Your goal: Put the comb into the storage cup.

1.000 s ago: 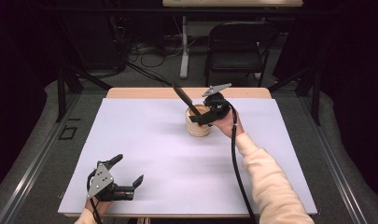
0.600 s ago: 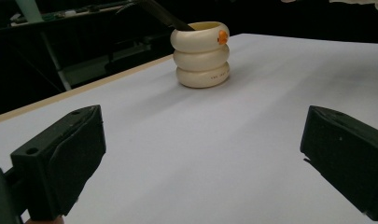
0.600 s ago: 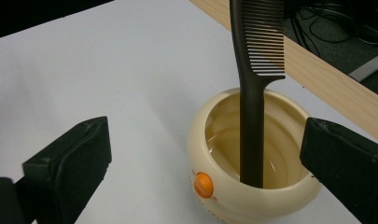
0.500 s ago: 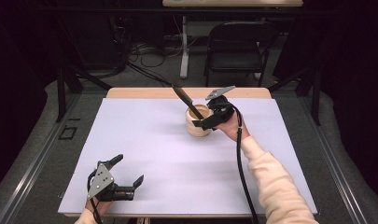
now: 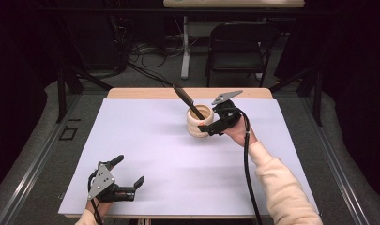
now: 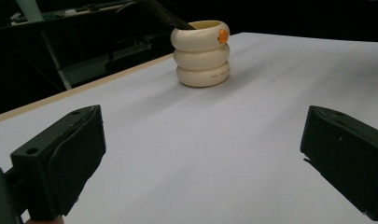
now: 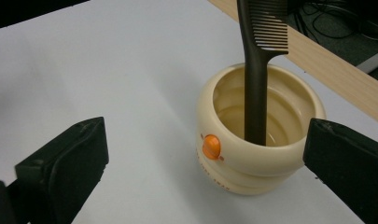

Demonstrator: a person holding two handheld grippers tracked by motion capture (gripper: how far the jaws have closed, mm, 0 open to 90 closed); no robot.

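Three stacked cream rings form the cup (image 7: 259, 140) with an orange dot; a dark comb (image 7: 261, 56) stands inside. Right gripper (image 7: 205, 163) fingers, just opening, released beside it; left gripper (image 6: 200, 158) fingers released.

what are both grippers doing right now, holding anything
Left gripper: open, holding nothing, low over the table.
Right gripper: open, jaws just widened, holding nothing, beside the cup with the comb.

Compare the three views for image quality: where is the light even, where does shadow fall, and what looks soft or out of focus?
High view: the white table cover is evenly lit against dark surroundings. Left gripper view: the near jaws look soft; the cream holder casts a faint shadow. Right gripper view: the dark comb is fairly sharp, and the holder's inside shows mild glare.
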